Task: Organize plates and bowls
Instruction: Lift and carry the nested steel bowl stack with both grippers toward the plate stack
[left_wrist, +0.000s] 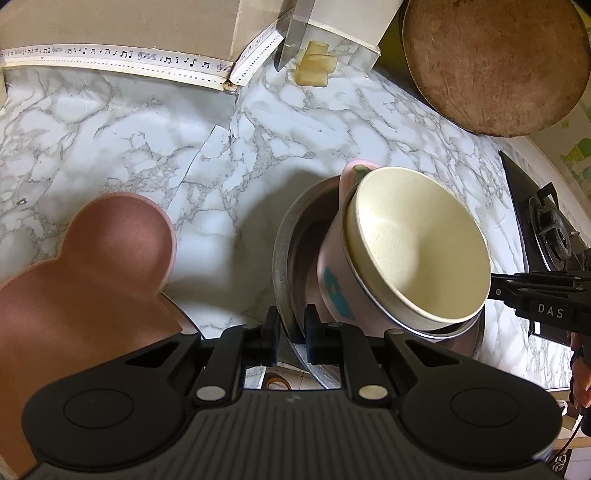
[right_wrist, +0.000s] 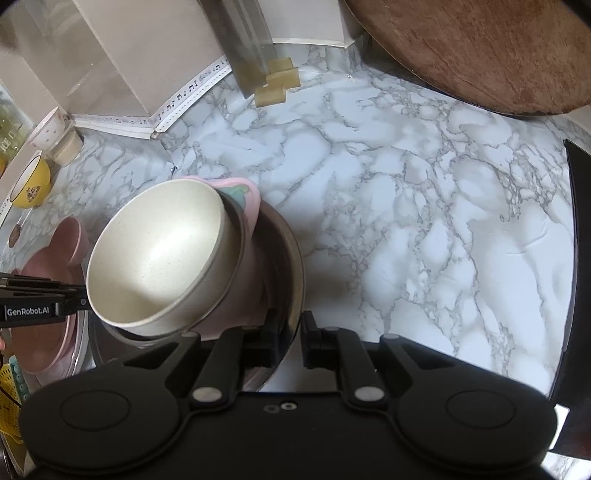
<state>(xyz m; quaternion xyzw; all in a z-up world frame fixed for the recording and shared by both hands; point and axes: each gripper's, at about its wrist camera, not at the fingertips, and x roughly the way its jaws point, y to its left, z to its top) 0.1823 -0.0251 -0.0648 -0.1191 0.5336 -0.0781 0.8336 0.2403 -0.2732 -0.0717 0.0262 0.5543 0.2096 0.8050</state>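
- The left gripper (left_wrist: 291, 328) and the right gripper (right_wrist: 290, 334) each pinch the rim of the steel pan (left_wrist: 282, 236), one on either side; both sets of fingers are clamped onto the thin metal edge, not hanging loose.
- Inside the pan a pink cup (left_wrist: 332, 280) leans over, and a cream bowl (left_wrist: 417, 243) sits crooked in its mouth. The whole nest looks tilted, so I'd judge it top-heavy.
- The likeliest mishap: if one hand rises faster than the other, the pan tips and the cream bowl slides out of the cup onto the marble counter (left_wrist: 147, 140).
- A thin, smooth rim gives the pads little to bite on; the pan could pivot or slip between the fingers under the load.
- The pan seems to sit near the counter's front edge, so a slip toward the person could send it off the counter.
- Swinging left risks knocking the brown mouse-eared plate (left_wrist: 85, 266) lying just beside the pan; swinging right brings it toward the gas hob (left_wrist: 546, 229).
- The round wooden board (left_wrist: 495, 62) leaning at the back and the pale blocks (left_wrist: 316, 66) near the wall are well apart and seem safe for now.
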